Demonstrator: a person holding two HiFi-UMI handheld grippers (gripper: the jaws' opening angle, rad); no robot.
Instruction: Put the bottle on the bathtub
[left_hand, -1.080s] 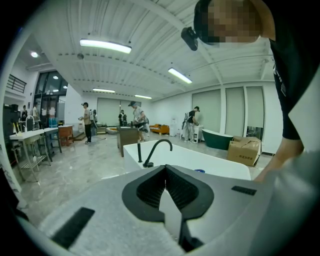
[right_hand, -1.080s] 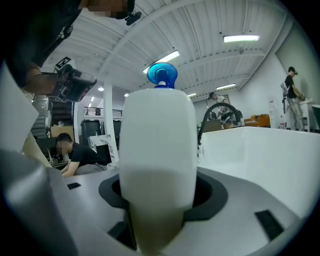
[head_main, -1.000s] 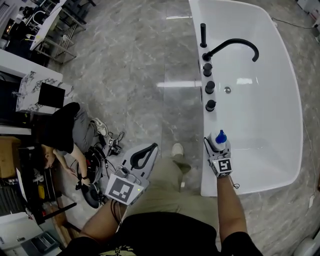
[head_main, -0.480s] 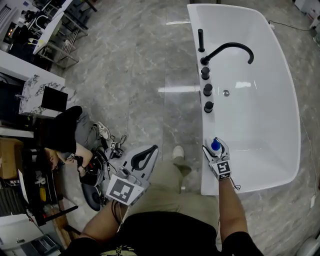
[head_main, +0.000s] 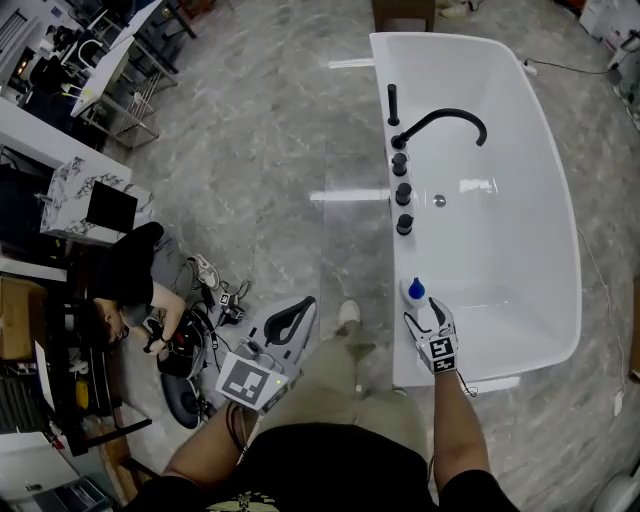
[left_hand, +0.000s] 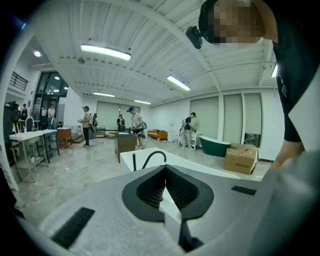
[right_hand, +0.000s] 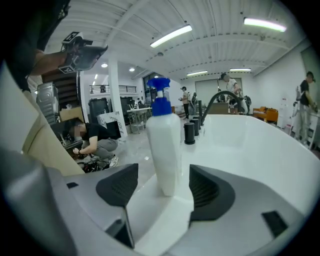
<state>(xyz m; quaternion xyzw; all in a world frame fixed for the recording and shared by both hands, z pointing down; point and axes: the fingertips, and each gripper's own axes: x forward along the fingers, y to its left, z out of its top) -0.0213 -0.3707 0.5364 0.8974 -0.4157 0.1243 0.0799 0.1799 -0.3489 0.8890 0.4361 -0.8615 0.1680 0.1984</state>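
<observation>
The white bottle (right_hand: 165, 145) is wearing a blue cap (right_hand: 160, 95); the bathtub (head_main: 540, 150) is showing white, its tap (head_main: 445, 112) black, the floor (head_main: 270, 130) grey-veined.

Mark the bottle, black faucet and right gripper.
bottle (right_hand: 165, 140): right gripper view, white body.
black faucet (head_main: 450, 112): head view, spout's arch.
right gripper (head_main: 427, 313): head view, midway between jaws just opened, bottle standing between.

Bathtub rim (head_main: 404, 262): bottle (head_main: 414, 291) stands upright on it, just ahead of right gripper (head_main: 427, 320), between its jaws, which have just been opening and stand clear of it. Farther ahead along same rim: three black knobs (head_main: 403, 194), then black faucet (head_main: 440, 120).
</observation>
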